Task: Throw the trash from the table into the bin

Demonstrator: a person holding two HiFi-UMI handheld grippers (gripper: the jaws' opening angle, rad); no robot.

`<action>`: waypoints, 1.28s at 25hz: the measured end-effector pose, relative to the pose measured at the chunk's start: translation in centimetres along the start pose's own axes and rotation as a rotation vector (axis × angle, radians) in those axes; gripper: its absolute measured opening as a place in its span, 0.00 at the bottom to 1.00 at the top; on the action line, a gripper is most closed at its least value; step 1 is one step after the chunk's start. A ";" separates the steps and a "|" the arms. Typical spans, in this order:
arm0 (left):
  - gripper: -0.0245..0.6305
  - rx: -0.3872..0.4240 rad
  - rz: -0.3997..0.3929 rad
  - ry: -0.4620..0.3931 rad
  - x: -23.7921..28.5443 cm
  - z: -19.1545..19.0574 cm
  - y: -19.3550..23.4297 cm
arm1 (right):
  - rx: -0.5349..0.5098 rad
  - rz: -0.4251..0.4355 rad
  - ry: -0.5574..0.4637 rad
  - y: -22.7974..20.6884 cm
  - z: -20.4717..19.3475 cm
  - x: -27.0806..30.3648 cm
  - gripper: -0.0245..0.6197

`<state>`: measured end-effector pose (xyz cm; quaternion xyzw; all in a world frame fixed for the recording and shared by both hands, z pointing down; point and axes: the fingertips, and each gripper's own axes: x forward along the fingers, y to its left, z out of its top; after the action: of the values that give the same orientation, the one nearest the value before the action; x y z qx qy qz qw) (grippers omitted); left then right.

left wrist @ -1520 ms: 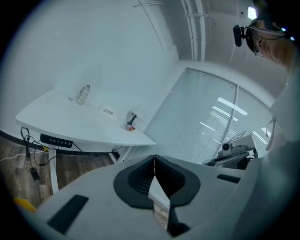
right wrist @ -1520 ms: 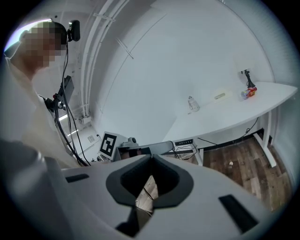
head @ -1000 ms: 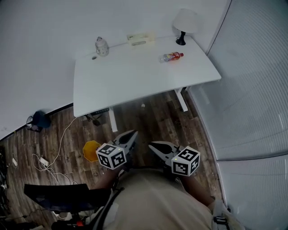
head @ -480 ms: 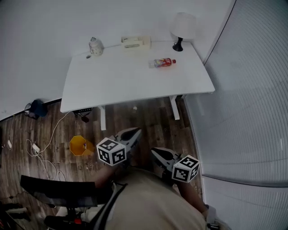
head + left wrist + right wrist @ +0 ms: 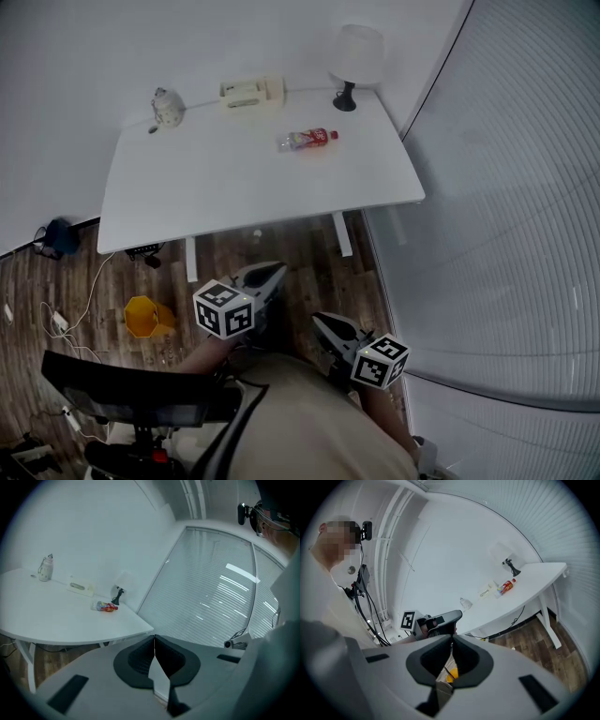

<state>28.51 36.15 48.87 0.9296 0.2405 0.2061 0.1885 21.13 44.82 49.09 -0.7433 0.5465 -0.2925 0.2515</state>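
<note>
Shifted leftward across the head view since a second before, the table stood closer; nearest, the left gripper and right gripper hung empty, jaws together; the yellow bin sat on the floor; farther off, the bottle lay on the tabletop; best to step in, then open one gripper across its middle.

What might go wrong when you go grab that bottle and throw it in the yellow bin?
The plastic bottle lies on its side, so a clumsy touch might roll it toward the edge of the table. The lamp stands near it, and a careless reach might knock it over. The yellow bin looks small and sits low on the floor, so a drop from high up might miss.
</note>
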 end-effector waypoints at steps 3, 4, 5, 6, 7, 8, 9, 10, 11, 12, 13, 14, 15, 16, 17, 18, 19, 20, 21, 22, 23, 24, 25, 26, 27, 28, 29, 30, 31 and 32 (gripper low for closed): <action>0.06 -0.020 -0.006 0.006 2.5 0.8 2.0 | -0.006 -0.021 0.013 -2.2 1.8 1.2 0.07; 0.06 -0.032 -0.006 0.004 3.3 1.1 2.8 | -0.003 -0.023 0.023 -3.0 2.4 1.8 0.07; 0.06 -0.044 -0.007 0.000 4.1 1.6 3.8 | -0.004 -0.024 0.037 -3.9 3.2 2.5 0.07; 0.06 -0.055 -0.007 -0.006 4.8 2.2 4.8 | -0.012 -0.026 0.054 -4.6 4.1 3.4 0.07; 0.06 -0.065 -0.006 -0.010 5.5 2.9 5.9 | -0.029 -0.029 0.069 -5.3 5.1 4.4 0.07; 0.06 -0.074 -0.005 -0.015 6.0 3.6 7.0 | -0.049 -0.030 0.080 -5.8 6.3 5.4 0.07; 0.06 -0.080 -0.005 -0.019 6.5 4.3 8.1 | -0.067 -0.027 0.088 -6.1 7.5 6.4 0.07; 0.06 -0.082 -0.004 -0.024 6.9 5.1 9.1 | -0.075 -0.023 0.093 -6.5 8.6 7.4 0.07; 0.06 -0.083 0.001 -0.029 7.3 6.0 10.2 | -0.073 -0.023 0.098 -7.0 9.7 8.4 0.07; 0.06 -0.081 0.010 -0.037 7.7 7.1 11.3 | -0.065 -0.026 0.101 -7.5 10.8 9.5 0.07; 0.06 -0.077 0.020 -0.048 8.1 8.4 12.3 | -0.057 -0.029 0.105 -8.2 11.8 10.5 0.07; 0.06 -0.070 0.028 -0.062 8.3 9.7 13.2 | -0.054 -0.026 0.114 -8.6 12.6 11.6 0.07; 0.06 -0.058 0.035 -0.075 8.3 10.8 14.0 | -0.056 -0.014 0.130 -8.9 13.1 12.7 0.07; 0.06 -0.045 0.046 -0.085 8.1 11.7 14.7 | -0.064 0.004 0.152 -8.9 13.5 13.7 0.07; 0.06 -0.032 0.064 -0.092 7.6 12.2 15.5 | -0.077 0.025 0.175 -8.8 13.9 14.8 0.07; 0.06 -0.024 0.091 -0.097 6.9 12.6 16.5 | -0.094 0.045 0.196 -8.8 14.4 15.8 0.07; 0.06 -0.024 0.127 -0.104 6.0 12.9 17.7 | -0.112 0.062 0.213 -8.7 15.0 16.7 0.07; 0.06 -0.034 0.164 -0.113 5.2 13.1 18.9 | -0.127 0.076 0.228 -8.8 15.6 17.6 0.07; 0.06 -0.050 0.197 -0.125 4.4 13.4 19.9 | -0.139 0.090 0.242 -9.1 16.2 18.3 0.07; 0.06 -0.067 0.225 -0.138 3.9 13.5 20.7 | -0.150 0.103 0.256 -9.4 16.8 19.0 0.07; 0.06 -0.082 0.251 -0.151 3.5 13.7 21.4 | -0.160 0.117 0.271 -9.9 17.4 19.6 0.07; 0.06 -0.092 0.278 -0.163 3.3 13.7 22.0 | -0.170 0.132 0.286 -10.5 17.8 20.2 0.07; 0.06 -0.098 0.304 -0.173 3.2 13.8 22.4 | -0.179 0.149 0.300 -10.9 18.2 20.7 0.07; 0.06 -0.105 0.329 -0.182 3.3 13.9 22.7 | -0.189 0.167 0.315 -11.3 18.6 21.2 0.07; 0.06 -0.115 0.350 -0.190 3.4 14.0 22.9 | -0.198 0.184 0.331 -11.6 19.0 21.5 0.07; 0.06 -0.125 0.367 -0.198 3.6 14.2 23.0 | -0.208 0.202 0.348 -12.0 19.5 21.9 0.07; 0.06 -0.132 0.379 -0.203 3.9 14.4 23.1 | -0.221 0.219 0.366 -12.4 20.0 22.2 0.07; 0.06 -0.134 0.389 -0.206 4.3 14.6 23.1 | -0.238 0.232 0.384 -13.0 20.5 22.6 0.07; 0.06 -0.133 0.398 -0.210 4.8 14.8 23.2 | -0.264 0.239 0.401 -13.7 21.1 22.9 0.07; 0.06 -0.132 0.408 -0.216 5.3 15.0 23.4 | -0.299 0.242 0.416 -14.6 21.8 23.3 0.07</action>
<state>48.51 16.17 48.26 0.9612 0.0118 0.1544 0.2281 51.72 27.68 47.69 -0.6256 0.7081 -0.3229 0.0544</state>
